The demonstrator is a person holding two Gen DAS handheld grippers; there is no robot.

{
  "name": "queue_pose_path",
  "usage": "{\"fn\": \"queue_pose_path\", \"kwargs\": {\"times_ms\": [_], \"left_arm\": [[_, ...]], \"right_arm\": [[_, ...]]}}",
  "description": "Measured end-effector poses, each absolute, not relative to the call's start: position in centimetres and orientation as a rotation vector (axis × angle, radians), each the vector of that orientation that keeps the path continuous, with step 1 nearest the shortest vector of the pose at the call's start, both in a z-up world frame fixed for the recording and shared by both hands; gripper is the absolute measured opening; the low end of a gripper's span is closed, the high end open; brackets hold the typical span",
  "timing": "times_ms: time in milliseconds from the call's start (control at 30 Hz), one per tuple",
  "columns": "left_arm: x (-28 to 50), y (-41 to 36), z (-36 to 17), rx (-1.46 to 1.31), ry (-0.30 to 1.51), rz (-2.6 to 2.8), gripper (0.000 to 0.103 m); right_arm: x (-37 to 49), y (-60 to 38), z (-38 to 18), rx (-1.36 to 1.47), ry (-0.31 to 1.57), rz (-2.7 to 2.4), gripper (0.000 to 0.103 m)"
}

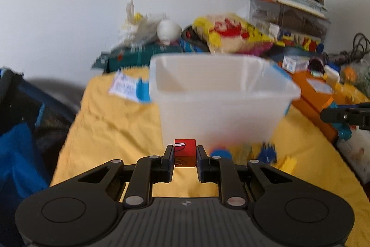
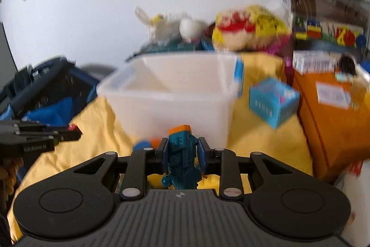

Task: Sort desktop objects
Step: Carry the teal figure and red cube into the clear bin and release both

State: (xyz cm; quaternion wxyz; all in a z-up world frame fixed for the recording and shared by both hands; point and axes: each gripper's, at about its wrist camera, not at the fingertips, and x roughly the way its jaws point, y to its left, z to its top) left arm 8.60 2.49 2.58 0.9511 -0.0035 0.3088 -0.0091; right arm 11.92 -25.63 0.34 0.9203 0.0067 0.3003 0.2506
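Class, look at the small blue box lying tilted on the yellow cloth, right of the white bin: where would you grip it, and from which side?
Grip the small blue box across its two long side faces, coming from above and the near side. It lies tilted with a corner towards the camera, so turn the jaws to match. The orange box crowds its right; the white bin stands on its left.

The left tongs [image 1: 185, 160] point forward and somewhat downward, their two black fingers drawn close and clamped on a small red block [image 1: 185, 152] that sits squarely between the pads. The right tongs [image 2: 182, 155] point the same way, closed on a teal toy figure [image 2: 181, 160] whose body runs along the gap. Each pair shows at the edge of the other's view, side by side and apart.
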Motion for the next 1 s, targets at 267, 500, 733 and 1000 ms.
{"fn": "queue_pose_path", "kwargs": {"times_ms": [267, 500, 733, 1000], "left_arm": [[13.0, 2.9, 7.3, 0.0, 0.56, -0.004, 0.022], [16.7, 2.6, 9.8, 0.032, 0.532, -0.004, 0.022], [19.9, 2.0, 9.5, 0.012, 0.583, -0.023, 0.022], [22.2, 1.7, 8.6, 0.016, 0.621, -0.008, 0.048]], "right_arm": [[16.3, -24.3, 4.1, 0.021, 0.563, 0.534, 0.029], [19.5, -23.2, 6.2, -0.011, 0.545, 0.54, 0.029], [22.4, -20.9, 6.1, -0.073, 0.58, 0.542, 0.029], [24.7, -19.7, 4.9, -0.103, 0.631, 0.537, 0.032]]}}
